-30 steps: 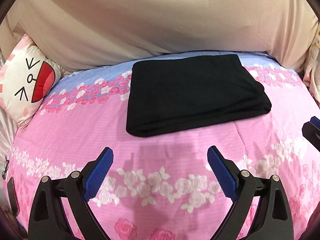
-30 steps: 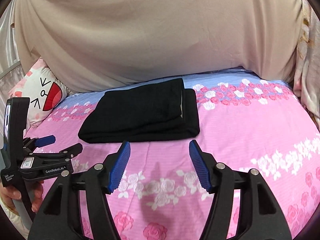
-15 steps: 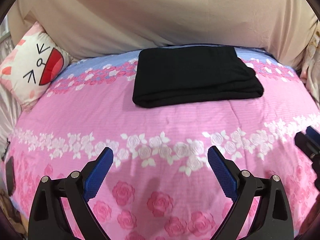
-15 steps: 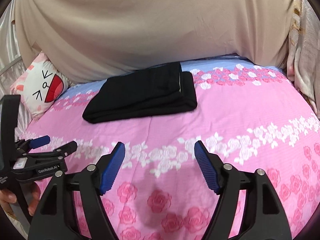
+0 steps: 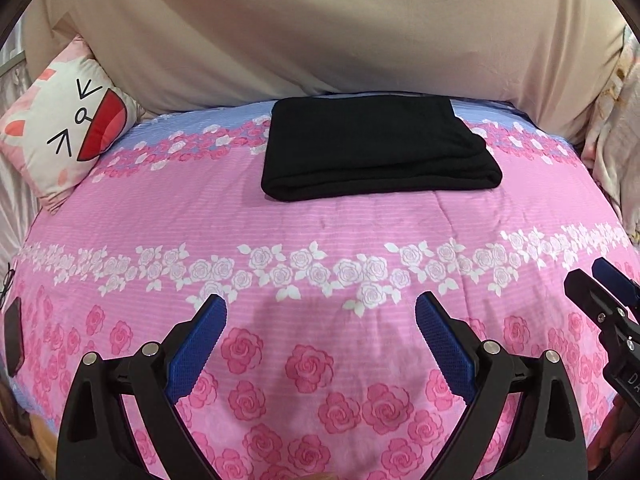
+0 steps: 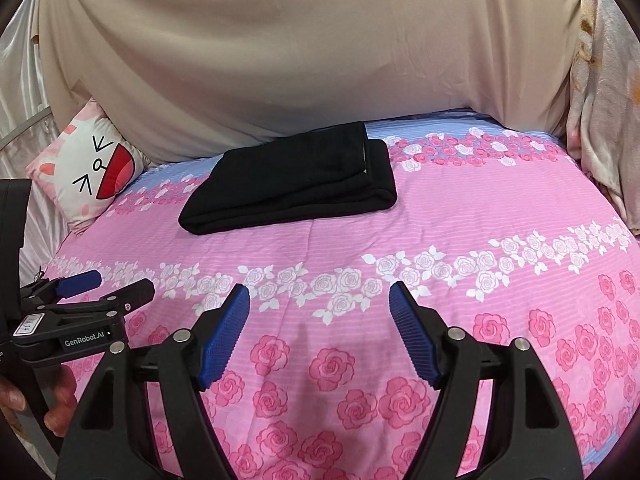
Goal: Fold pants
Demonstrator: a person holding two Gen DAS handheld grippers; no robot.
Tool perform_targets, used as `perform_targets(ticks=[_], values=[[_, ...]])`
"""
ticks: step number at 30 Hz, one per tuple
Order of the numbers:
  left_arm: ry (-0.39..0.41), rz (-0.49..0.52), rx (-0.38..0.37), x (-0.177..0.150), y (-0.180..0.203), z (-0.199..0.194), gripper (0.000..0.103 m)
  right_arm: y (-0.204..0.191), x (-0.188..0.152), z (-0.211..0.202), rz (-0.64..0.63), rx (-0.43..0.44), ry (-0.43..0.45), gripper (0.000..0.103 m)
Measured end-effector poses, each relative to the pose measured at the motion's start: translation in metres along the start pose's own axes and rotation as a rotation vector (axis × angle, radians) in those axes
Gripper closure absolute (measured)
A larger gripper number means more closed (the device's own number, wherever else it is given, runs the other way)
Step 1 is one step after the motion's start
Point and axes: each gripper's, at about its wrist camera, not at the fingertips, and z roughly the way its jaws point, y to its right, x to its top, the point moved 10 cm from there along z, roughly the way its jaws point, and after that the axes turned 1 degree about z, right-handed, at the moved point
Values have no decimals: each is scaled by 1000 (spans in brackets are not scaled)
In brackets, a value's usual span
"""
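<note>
While both tongs gape empty, left tongs [image 6: 106,288] marked "GenRobot.AI", right tongs [image 6: 320,312] just widened, pants [image 6: 292,182] folded.

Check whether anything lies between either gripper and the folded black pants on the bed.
Nothing visible does. Only bare floral bedspread lies between the open left gripper, the open right gripper and the folded black pants. The cartoon pillow sits off to the side.

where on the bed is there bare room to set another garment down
Widest free patch: the pink bedspread between the folded black pants and both open grippers, left gripper, right gripper. Also free right of the pants. Tighter at the far left by the cat pillow.
</note>
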Motion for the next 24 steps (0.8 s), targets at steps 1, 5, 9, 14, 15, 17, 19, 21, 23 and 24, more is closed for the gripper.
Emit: perform_targets(ticks=[1, 5, 9, 14, 15, 17, 19, 21, 23, 24], values=[[1, 3, 2, -1, 0, -1, 9, 0, -1, -1, 2, -1, -1, 33], [-1, 10, 2, -6, 2, -3, 9, 1, -5, -5, 5, -8, 0, 33], [3, 18, 5, -8, 3, -7, 9, 2, -6, -9, 6, -11, 3, 32], [5, 26, 13, -11, 4, -10, 9, 2, -8, -13, 8, -12, 5, 32], [5, 29, 14, -11, 4, -11, 9, 2, -9, -14, 7, -11, 5, 32], [6, 31, 17, -13, 5, -12, 9, 2, -11, -15, 10, -12, 4, 32], [9, 35, 29, -14, 5, -13, 9, 2, -13, -15, 12, -14, 4, 32], [18, 44, 50, -15, 4, -14, 11, 1, -16, -16, 11, -14, -1, 32], [21, 40, 55, -16, 3, -14, 12, 1, -17, -16, 11, -15, -1, 32], [18, 37, 53, -16, 3, -14, 12, 1, -17, -16, 10, -13, -4, 32]])
